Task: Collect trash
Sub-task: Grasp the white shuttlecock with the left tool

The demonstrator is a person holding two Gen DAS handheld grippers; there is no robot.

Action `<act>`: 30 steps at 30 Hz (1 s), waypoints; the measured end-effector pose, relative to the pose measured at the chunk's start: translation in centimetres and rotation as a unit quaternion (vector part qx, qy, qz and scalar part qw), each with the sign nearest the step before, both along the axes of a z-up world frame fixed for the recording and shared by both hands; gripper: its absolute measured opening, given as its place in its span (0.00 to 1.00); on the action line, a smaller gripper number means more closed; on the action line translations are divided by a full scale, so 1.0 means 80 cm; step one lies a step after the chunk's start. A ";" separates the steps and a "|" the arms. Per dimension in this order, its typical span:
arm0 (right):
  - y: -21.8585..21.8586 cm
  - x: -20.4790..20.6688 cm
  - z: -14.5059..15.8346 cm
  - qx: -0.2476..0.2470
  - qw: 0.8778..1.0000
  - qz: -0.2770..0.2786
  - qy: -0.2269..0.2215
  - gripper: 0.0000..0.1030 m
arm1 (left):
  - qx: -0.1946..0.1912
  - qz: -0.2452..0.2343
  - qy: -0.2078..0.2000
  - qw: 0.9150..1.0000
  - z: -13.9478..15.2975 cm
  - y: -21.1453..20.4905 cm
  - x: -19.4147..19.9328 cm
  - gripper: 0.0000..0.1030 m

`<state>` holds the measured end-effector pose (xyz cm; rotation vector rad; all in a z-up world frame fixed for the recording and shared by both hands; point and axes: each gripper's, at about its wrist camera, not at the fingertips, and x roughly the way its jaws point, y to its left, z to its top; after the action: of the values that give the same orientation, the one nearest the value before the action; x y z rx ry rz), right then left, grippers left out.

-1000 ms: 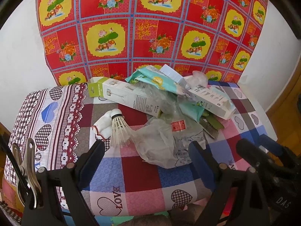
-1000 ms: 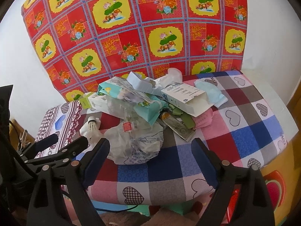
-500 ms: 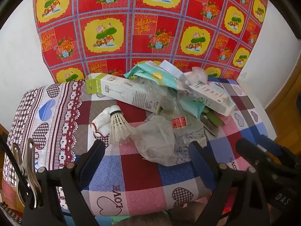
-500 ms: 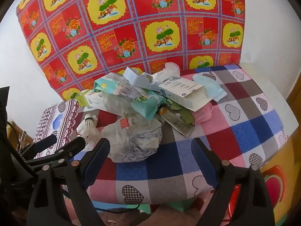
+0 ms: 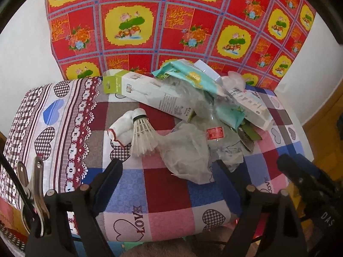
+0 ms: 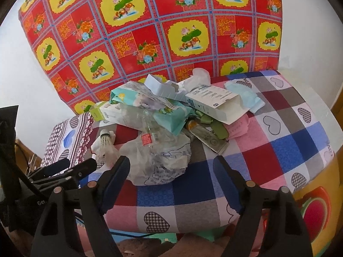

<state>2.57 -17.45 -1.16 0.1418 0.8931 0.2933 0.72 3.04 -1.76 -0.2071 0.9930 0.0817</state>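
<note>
We saw a heap of trash lying on a desk (image 5: 171, 194) covered with a patchwork cloth of hearts and checks. We took the shuttlecock (image 5: 142, 133) as our landmark. A small white cloth (image 5: 120, 130) touched it on its left. A crumpled clear plastic bag (image 5: 186, 152) lay against its right side. Behind it sat a long white box with a green end (image 5: 148, 95), and beyond that a teal wrapper (image 5: 193, 77) and an opened white carton (image 6: 214, 105). Our left gripper (image 5: 169, 177) hovered in front of the shuttlecock, jaws spread wide and holding nothing. Our right gripper (image 6: 171, 173) hung to the right of the shuttlecock, in front of the bag, equally wide and empty.
</note>
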 end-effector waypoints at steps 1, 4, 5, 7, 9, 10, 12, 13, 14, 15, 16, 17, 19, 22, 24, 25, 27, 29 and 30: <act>0.001 0.001 0.000 0.000 1.000 0.000 0.001 0.80 | 0.001 0.000 0.001 1.000 -0.001 0.002 0.001 0.87; 0.001 0.002 -0.001 0.001 1.000 -0.001 0.000 0.80 | 0.007 0.002 0.004 1.000 -0.003 0.010 0.004 0.86; 0.001 0.002 -0.001 0.001 1.000 -0.001 0.000 0.80 | 0.009 0.003 0.004 1.000 -0.003 0.012 0.004 0.86; 0.001 0.003 -0.002 0.004 1.000 -0.003 0.001 0.80 | 0.016 0.007 0.005 1.000 -0.004 0.021 0.007 0.86; 0.000 0.006 -0.004 0.006 1.000 -0.005 0.003 0.80 | 0.020 0.013 0.005 1.000 -0.005 0.032 0.009 0.85; -0.001 0.007 -0.005 0.007 1.000 -0.007 0.004 0.80 | 0.021 0.017 0.006 1.000 -0.005 0.036 0.010 0.85; -0.003 0.009 -0.007 0.010 1.000 -0.010 0.007 0.80 | 0.021 0.026 0.009 0.999 -0.008 0.047 0.014 0.85; -0.004 0.009 -0.007 0.011 1.000 -0.011 0.008 0.80 | 0.022 0.029 0.010 0.999 -0.009 0.051 0.016 0.85; -0.004 0.010 -0.008 0.011 1.000 -0.012 0.009 0.80 | 0.025 0.032 0.011 0.999 -0.009 0.055 0.018 0.85; -0.006 0.010 -0.009 0.011 1.000 -0.013 0.009 0.80 | 0.030 0.035 0.012 0.999 -0.011 0.059 0.021 0.85; -0.006 0.010 -0.009 0.011 1.000 -0.013 0.009 0.80 | 0.032 0.037 0.013 0.999 -0.011 0.060 0.024 0.85; -0.007 0.011 -0.010 0.011 1.000 -0.014 0.010 0.80 | 0.032 0.037 0.014 0.999 -0.012 0.062 0.027 0.85; -0.008 0.012 -0.011 0.009 1.000 -0.017 0.012 0.80 | 0.028 0.035 0.015 0.999 -0.014 0.063 0.035 0.85; -0.009 0.014 -0.013 0.006 1.000 -0.021 0.014 0.80 | 0.021 0.035 0.020 0.999 -0.018 0.062 0.046 0.84; -0.010 0.014 -0.014 0.006 1.000 -0.023 0.016 0.80 | 0.017 0.028 0.025 0.999 -0.022 0.058 0.052 0.79; -0.010 0.015 -0.015 0.006 1.000 -0.024 0.017 0.80 | 0.015 0.022 0.026 0.999 -0.025 0.055 0.057 0.78; -0.010 0.015 -0.018 0.005 0.999 -0.023 0.022 0.80 | 0.017 0.017 0.030 0.999 -0.032 0.050 0.066 0.75; -0.007 0.019 -0.021 -0.002 1.000 -0.009 0.027 0.80 | 0.022 0.017 0.036 0.999 -0.042 0.047 0.076 0.73; -0.006 0.021 -0.021 -0.006 1.000 -0.002 0.027 0.80 | 0.026 0.021 0.040 0.999 -0.047 0.047 0.082 0.73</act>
<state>4.22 -17.94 -2.84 0.1414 0.9488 0.2816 7.31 6.76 -5.56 -0.1784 1.0649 0.1547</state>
